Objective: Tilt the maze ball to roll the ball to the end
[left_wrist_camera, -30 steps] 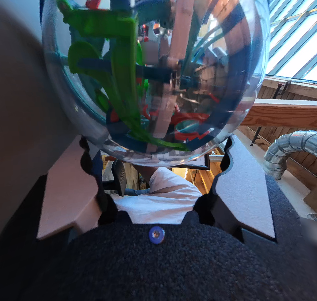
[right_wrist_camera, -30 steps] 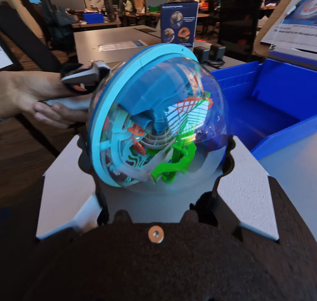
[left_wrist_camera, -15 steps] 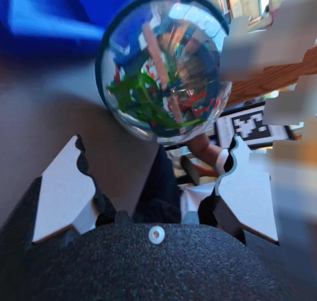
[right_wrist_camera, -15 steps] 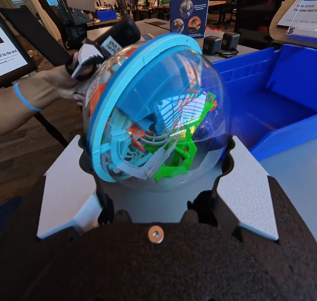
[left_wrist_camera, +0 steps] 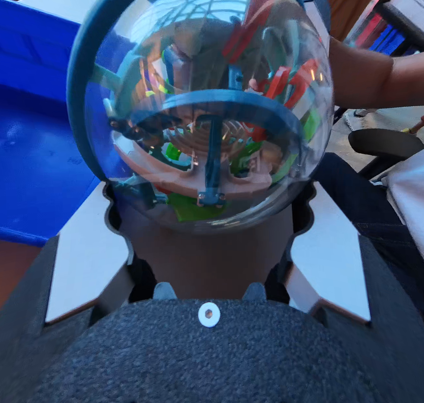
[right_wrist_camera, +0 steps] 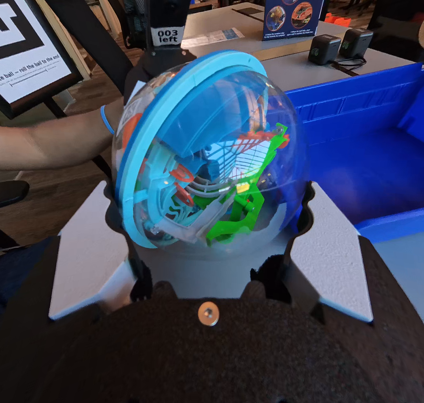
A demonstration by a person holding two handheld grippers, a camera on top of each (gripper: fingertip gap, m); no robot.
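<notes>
The maze ball (right_wrist_camera: 206, 153) is a clear sphere with a light blue ring and green, red and grey tracks inside. My right gripper (right_wrist_camera: 207, 210) is shut on it, fingertips pressing its left and right sides. A small silvery ball (right_wrist_camera: 279, 129) sits on the green track at the upper right. In the left wrist view the maze ball (left_wrist_camera: 199, 107) fills the upper half. My left gripper (left_wrist_camera: 208, 199) has its fingertips against the sphere's lower sides. The left gripper's black body (right_wrist_camera: 167, 24) shows behind the sphere in the right wrist view.
A blue bin (right_wrist_camera: 367, 162) stands right of the sphere on the grey table (right_wrist_camera: 394, 265); it also shows in the left wrist view (left_wrist_camera: 34, 139). A person's arm (right_wrist_camera: 57, 144) reaches in from the left. A sign board (right_wrist_camera: 29, 54), a blue leaflet stand (right_wrist_camera: 291, 8) and two small black boxes (right_wrist_camera: 325, 47) stand behind.
My left gripper let go of the sphere, swung away, and is now back against its far side. My right gripper kept hold of the sphere and tilted it slightly.
</notes>
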